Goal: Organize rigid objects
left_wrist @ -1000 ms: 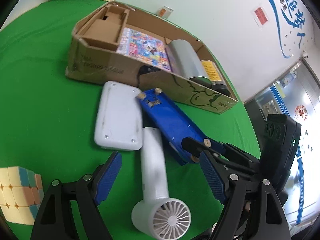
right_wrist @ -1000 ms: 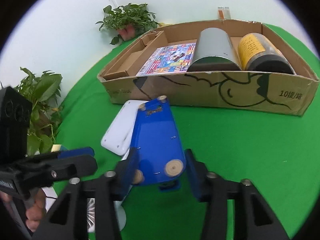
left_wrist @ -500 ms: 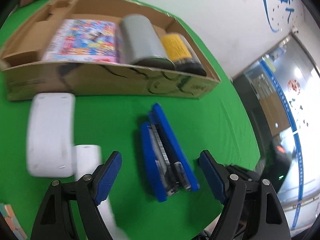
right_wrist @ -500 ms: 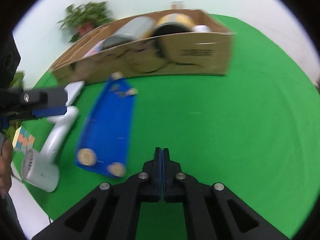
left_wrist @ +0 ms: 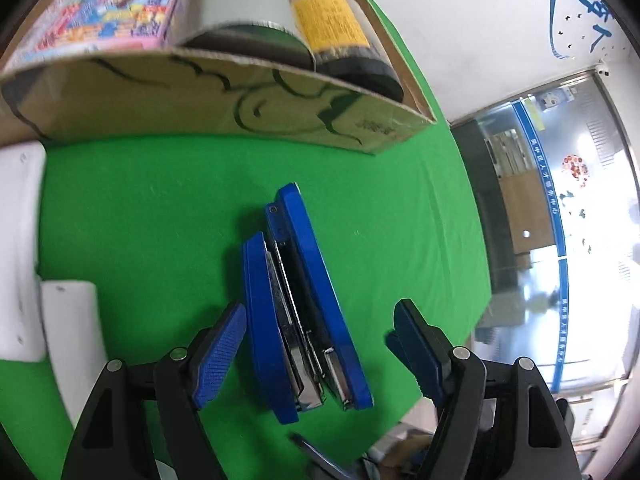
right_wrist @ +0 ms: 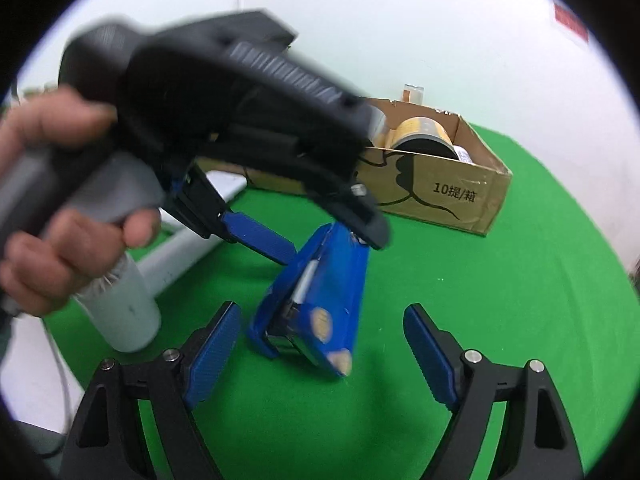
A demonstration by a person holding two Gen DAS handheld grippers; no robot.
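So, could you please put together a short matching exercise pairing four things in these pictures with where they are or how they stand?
Things:
1. blue stapler
2. yellow-labelled jar
3. left claw
4. white fan

Places or states:
A. lying in the cardboard box
B. open astride the stapler, pads not touching it
C. on its side on the green cloth
D. at the cloth's edge, behind the person's hand

Pairs: 1-C, 2-A, 3-B, 4-D

black claw (left_wrist: pixel 316 350) frames, ribbed blue pads (left_wrist: pixel 218 354), silver screws.
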